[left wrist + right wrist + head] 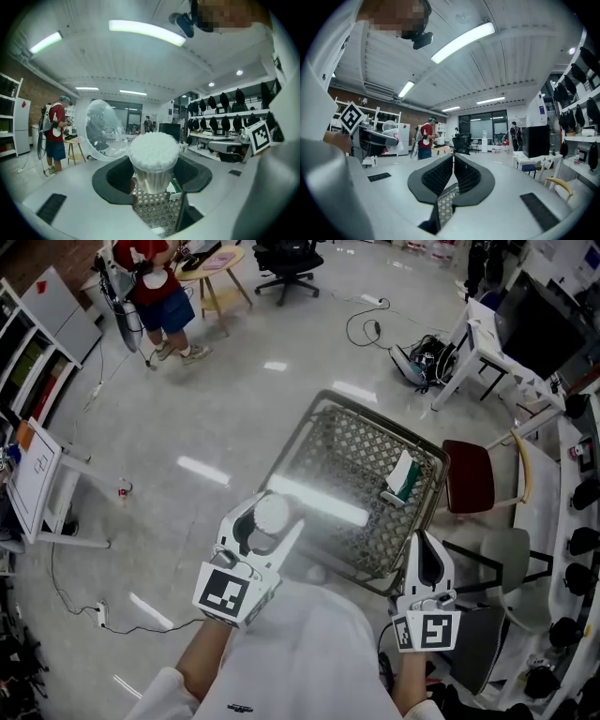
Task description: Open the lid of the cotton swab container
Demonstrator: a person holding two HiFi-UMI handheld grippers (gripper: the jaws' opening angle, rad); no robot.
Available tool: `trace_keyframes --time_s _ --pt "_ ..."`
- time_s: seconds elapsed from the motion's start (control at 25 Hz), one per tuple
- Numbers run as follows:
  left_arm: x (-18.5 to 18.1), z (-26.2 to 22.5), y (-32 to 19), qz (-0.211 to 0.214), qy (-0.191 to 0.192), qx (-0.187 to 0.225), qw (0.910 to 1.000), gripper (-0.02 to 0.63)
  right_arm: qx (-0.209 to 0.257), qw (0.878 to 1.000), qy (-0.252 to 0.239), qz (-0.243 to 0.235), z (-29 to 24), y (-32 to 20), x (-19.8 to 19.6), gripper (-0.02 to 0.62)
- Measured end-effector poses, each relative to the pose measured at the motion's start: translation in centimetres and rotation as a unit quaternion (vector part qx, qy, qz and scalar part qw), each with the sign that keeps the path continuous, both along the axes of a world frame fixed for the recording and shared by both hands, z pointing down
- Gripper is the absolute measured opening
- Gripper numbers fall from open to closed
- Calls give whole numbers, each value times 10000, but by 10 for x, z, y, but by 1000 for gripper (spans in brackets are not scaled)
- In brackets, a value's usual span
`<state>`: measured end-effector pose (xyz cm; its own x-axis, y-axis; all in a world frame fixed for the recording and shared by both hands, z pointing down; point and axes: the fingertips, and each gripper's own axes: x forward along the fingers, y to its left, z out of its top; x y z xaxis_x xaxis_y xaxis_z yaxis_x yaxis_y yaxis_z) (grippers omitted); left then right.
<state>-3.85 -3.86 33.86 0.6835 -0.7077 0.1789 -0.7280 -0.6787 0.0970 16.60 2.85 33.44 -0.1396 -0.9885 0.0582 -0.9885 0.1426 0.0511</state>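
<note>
The cotton swab container [153, 157] is a clear tub packed with white swab heads. It stands upright between the jaws of my left gripper [152, 177], which is shut on its body. Its clear round lid [104, 130] is swung up and back to the left, still attached. From the head view the container [272, 514] shows as a white disc in my left gripper [265, 519], above the basket's near corner. My right gripper [424, 545] hangs to the right with its jaws shut on nothing; its pads [440, 174] meet, pointing level across the room.
A wire mesh basket [309, 423] stands below the grippers, with a green and white box [405, 476] at its right side. A red chair [469, 476] is to the right. A person in a red shirt [155, 287] stands far off. A whiteboard [36, 474] is at the left.
</note>
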Motion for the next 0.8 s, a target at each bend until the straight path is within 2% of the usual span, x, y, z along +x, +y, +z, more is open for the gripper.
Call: trace_keyframes --time_s 0.24,0.8 --pt "-5 9 8 -125 2 -128 9998 249 -119 9998 -73 174 13 10 -2 8" --pt "4 17 28 -51 -50 -125 9999 249 -202 9998 -20 44 22 16 -13 8"
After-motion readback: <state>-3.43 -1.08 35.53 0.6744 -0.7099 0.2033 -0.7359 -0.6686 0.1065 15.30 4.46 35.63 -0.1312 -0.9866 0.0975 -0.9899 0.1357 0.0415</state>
